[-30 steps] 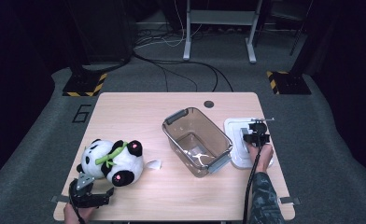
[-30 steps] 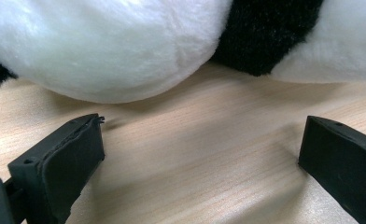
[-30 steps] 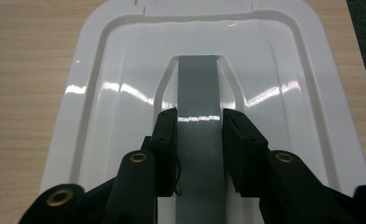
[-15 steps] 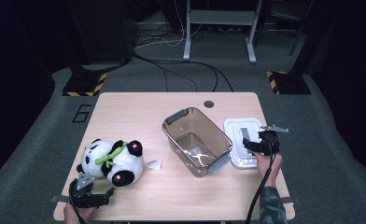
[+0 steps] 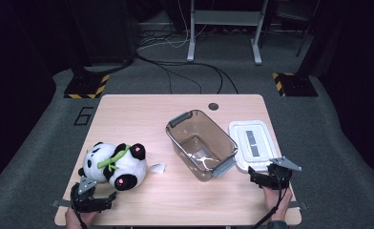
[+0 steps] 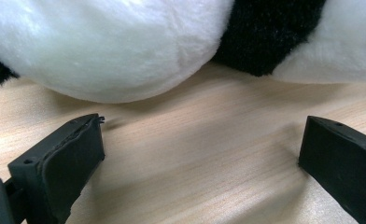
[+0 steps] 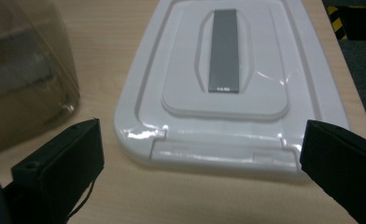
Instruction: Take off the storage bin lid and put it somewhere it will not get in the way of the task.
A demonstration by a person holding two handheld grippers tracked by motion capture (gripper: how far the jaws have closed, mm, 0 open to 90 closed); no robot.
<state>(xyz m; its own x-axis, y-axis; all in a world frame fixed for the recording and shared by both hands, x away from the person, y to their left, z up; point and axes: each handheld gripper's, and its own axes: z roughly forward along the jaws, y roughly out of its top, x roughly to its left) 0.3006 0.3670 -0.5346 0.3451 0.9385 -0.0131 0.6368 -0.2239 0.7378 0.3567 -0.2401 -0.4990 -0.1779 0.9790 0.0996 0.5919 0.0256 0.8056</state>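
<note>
While the white lid (image 5: 251,143) is lying flat on the worktop (image 5: 142,112) just beside the clear bin (image 5: 202,144), you are backing your right gripper (image 5: 266,180) off it toward the near edge, jaws spread wide and holding nothing. That reads as the lid-removal step wrapping up: the bin is standing open and empty, and the plush panda (image 5: 113,163) is lying well apart on the left side. Your left gripper (image 5: 92,200) is waiting just in front of the panda, jaws also spread, not touching the fur (the right gripper view is showing the lid's near rim between the jaws but clear of them). The next move probably calls for easing the left jaws forward around the soft body and squeezing firmly. Compared with a second ago, the right gripper was sitting on the lid; its jaws have just been opening, with nothing between them now.
</note>
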